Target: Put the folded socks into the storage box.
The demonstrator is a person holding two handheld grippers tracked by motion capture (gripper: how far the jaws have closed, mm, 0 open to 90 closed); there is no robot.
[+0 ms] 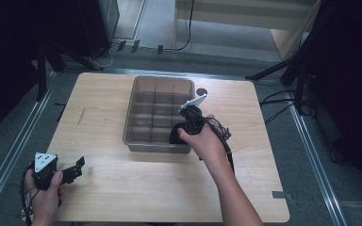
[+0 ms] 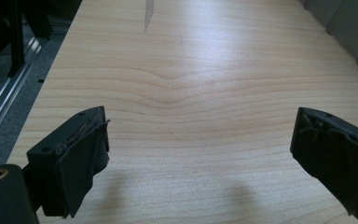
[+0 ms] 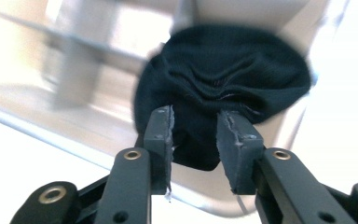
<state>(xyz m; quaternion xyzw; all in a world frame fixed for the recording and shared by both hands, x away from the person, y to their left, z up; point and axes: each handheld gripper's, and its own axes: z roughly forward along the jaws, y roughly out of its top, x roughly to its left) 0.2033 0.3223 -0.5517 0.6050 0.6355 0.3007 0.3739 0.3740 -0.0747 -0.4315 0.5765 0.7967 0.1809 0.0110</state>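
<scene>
Item in hand: a dark knitted cloth bundle (image 3: pixel 223 88), apparently a rolled sock or similar soft piece. It sits at the near right corner of the translucent divided bin (image 1: pixel 136 101), at or just over the near wall; whether it is fully down inside the compartment cannot be told from the blurred close view.

The right gripper (image 3: pixel 193 135) stands directly at the bundle. Its jaws are narrow, with a fold of the dark fabric between them; the pads do not clearly press on the cloth, so the grip reads as slackened rather than firm. In the high view this right gripper (image 1: pixel 188 123) is over the bin's near right cell.

The left gripper (image 1: pixel 73 170) rests at the near left corner of the wooden table (image 1: pixel 245 155), well apart from the bin, jaws wide and holding nothing.

Assessment: placement of the bundle appears nearly complete. Remaining, by my judgement: full release, confirmation that the cloth has settled within the cell, and withdrawal of the right hand. The other compartments look unfilled.
</scene>
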